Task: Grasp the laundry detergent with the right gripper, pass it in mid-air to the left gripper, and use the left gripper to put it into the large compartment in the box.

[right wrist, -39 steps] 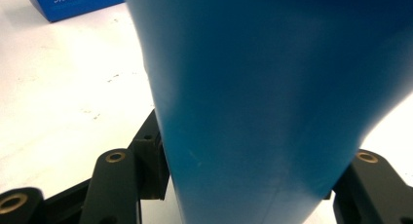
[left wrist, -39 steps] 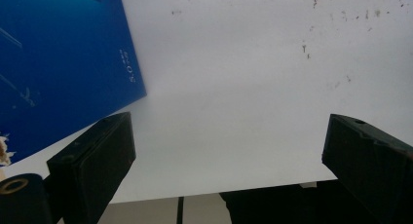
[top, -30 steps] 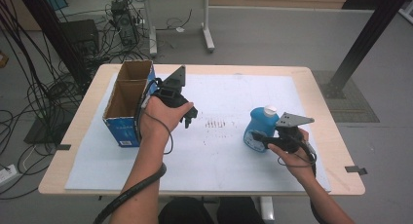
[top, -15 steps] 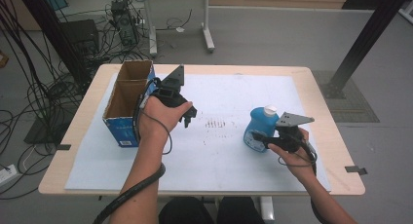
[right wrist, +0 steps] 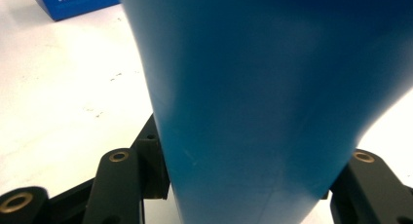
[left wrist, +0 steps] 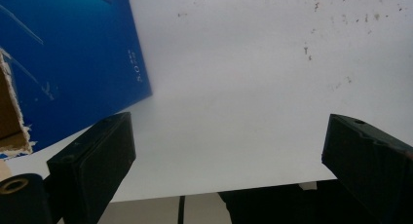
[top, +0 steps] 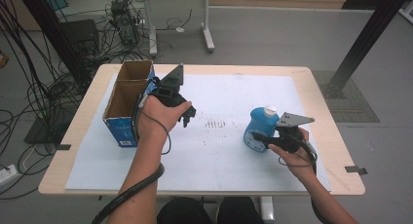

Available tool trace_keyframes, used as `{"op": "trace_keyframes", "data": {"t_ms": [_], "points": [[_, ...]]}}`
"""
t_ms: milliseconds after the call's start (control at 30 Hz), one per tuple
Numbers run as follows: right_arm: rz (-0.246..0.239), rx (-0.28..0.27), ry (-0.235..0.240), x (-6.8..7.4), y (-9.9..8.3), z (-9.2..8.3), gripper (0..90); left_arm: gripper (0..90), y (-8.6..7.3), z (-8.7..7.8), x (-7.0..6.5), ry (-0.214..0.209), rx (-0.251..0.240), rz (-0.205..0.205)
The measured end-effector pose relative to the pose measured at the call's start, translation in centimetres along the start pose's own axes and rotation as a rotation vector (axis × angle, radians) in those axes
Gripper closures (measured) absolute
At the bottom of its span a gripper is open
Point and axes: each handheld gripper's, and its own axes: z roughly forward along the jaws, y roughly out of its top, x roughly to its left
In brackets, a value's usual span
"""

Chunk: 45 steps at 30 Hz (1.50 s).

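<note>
Bottle (top: 260,128), blue, stands right of centre on the table (top: 321,97), clamped low by the right gripper (top: 263,136); lift straight up, keeping it upright. Left gripper (top: 187,118) hangs open beside the box (top: 119,121).

Upright blue bottle (top: 260,129) with white cap, right side of table

The blue bottle (top: 259,129) is being clamped by the right gripper (top: 258,137), its jaws pressing against the bottle's two sides after a last slight closing. The bottle is being tilted very slightly compared with a second ago; otherwise no shift is being shown.
</note>
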Motion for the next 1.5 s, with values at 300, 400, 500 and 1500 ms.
{"op": "trace_keyframes", "data": {"t_ms": [300, 400, 500, 1500], "points": [[0.001, 0.0, 0.005, -0.1, 0.0, 0.0, 43.5, 5.7, 0.1, 0.0, -0.1, 0.001, -0.003, 0.0], [0.001, 0.002, 0.006, -0.1, 0.0, 0.0, 43.5, 5.8, 0.3, 0.0, -0.2, 0.004, -0.001, 0.007], [0.0, 0.002, 0.007, -0.1, 0.0, 0.0, 43.5, 5.7, 0.3, -0.1, -0.3, 0.003, -0.003, 0.006], [0.0, 0.025, 0.017, -0.2, 0.4, 0.0, 43.5, 5.8, -0.1, -1.1, -0.7, -0.003, -0.008, 0.058]]}}
